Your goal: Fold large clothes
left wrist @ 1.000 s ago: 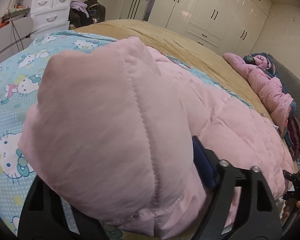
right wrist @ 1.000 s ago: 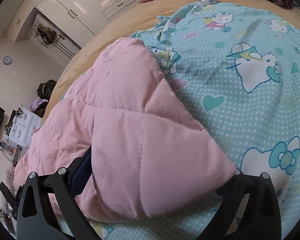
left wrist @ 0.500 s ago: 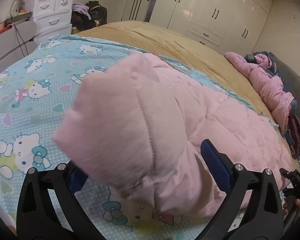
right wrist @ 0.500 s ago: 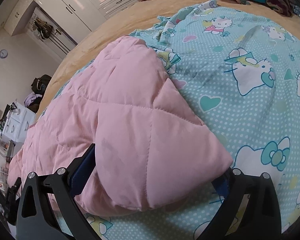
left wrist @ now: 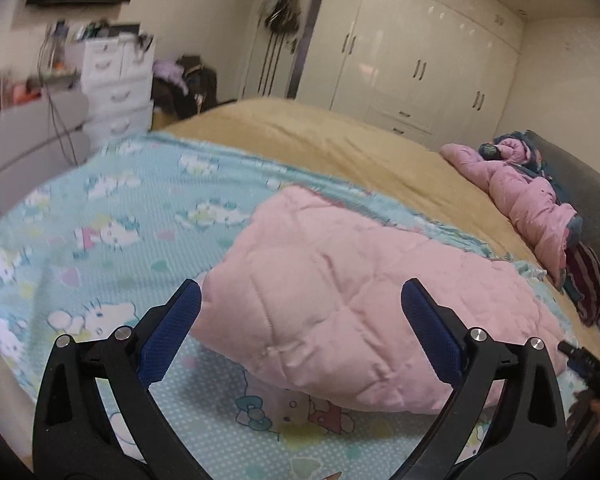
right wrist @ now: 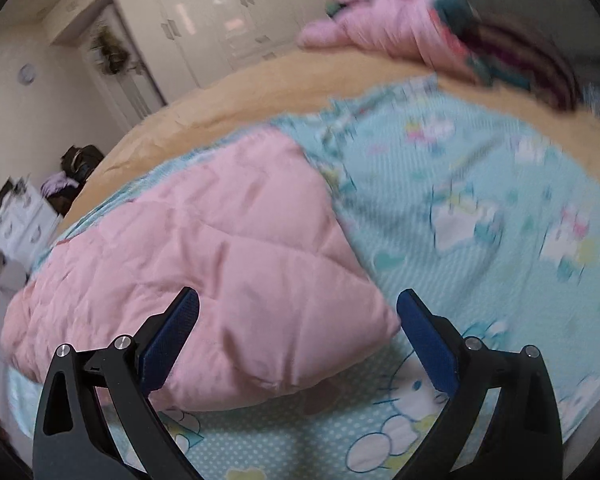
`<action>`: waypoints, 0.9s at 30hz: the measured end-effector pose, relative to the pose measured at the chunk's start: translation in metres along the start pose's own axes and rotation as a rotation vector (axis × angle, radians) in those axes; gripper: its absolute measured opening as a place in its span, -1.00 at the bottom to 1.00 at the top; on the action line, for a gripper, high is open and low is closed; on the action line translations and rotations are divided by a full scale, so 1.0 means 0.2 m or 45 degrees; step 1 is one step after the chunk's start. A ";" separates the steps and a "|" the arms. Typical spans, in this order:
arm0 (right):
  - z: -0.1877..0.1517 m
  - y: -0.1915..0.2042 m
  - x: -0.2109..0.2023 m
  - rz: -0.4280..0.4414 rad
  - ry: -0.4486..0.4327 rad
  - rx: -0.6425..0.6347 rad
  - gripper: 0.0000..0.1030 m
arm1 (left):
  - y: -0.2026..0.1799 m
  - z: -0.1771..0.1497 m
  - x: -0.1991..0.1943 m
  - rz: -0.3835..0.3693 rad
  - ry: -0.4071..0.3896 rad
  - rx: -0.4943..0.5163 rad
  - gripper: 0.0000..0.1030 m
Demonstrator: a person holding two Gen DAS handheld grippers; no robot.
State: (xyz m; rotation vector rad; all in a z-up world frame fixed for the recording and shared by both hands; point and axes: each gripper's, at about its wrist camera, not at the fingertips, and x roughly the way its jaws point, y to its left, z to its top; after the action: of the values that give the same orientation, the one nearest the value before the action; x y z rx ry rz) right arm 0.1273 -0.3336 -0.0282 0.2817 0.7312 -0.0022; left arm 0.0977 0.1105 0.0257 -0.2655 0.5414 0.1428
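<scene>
pink quilted garment [left wrist: 340, 312]: folded, lying flat on the cartoon-cat print sheet [left wrist: 112, 216] near the front edge of the bed [left wrist: 340, 148]. left gripper [left wrist: 300, 336]: jaws spread wide, holding nothing, one blue pad either side of the garment's near corner, just short of it. right gripper [right wrist: 298, 340]: likewise wide and empty, poised at the opposite corner of the garment (this view is blurred). second pink coat [left wrist: 528, 200]: heaped with dark clothes at the far side of the bed, well apart. white wardrobe [left wrist: 420, 60] and drawer unit [left wrist: 116, 88]: along the walls.

No legible txt anywhere.
</scene>
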 end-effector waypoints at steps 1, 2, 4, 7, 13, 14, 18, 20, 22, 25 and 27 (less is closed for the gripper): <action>0.00 0.04 -0.05 0.002 -0.036 -0.060 0.91 | -0.02 0.00 -0.02 -0.008 -0.008 0.011 0.82; 0.00 0.07 -0.10 0.003 -0.067 -0.110 0.91 | -0.03 0.00 -0.05 -0.019 -0.014 0.020 0.82; -0.01 0.14 -0.21 0.036 -0.130 -0.196 0.91 | -0.07 -0.01 -0.09 -0.045 -0.027 0.038 0.82; -0.02 0.22 -0.35 0.087 -0.192 -0.264 0.92 | -0.13 -0.04 -0.16 -0.045 -0.043 0.084 0.82; -0.11 0.36 -0.54 0.207 -0.236 -0.366 0.92 | -0.21 -0.11 -0.25 -0.061 -0.054 0.147 0.82; -0.13 0.38 -0.56 0.222 -0.230 -0.377 0.92 | -0.22 -0.13 -0.27 -0.065 -0.056 0.156 0.82; -0.23 0.45 -0.60 0.272 -0.186 -0.418 0.92 | -0.26 -0.19 -0.31 -0.069 -0.044 0.175 0.82; -0.28 0.48 -0.61 0.273 -0.187 -0.439 0.92 | -0.28 -0.22 -0.32 -0.074 -0.032 0.194 0.82; -0.33 0.49 -0.61 0.263 -0.186 -0.443 0.92 | -0.29 -0.25 -0.34 -0.084 -0.018 0.212 0.82; -0.39 0.49 -0.62 0.266 -0.189 -0.442 0.92 | -0.29 -0.30 -0.36 -0.097 -0.009 0.218 0.82; -0.44 0.50 -0.62 0.269 -0.172 -0.440 0.92 | -0.29 -0.33 -0.37 -0.091 -0.005 0.220 0.82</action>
State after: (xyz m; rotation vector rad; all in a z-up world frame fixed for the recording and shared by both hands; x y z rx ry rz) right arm -0.0127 -0.2267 0.0157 0.0264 0.5532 0.3006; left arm 0.0145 0.0319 0.0220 -0.1158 0.5363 0.0271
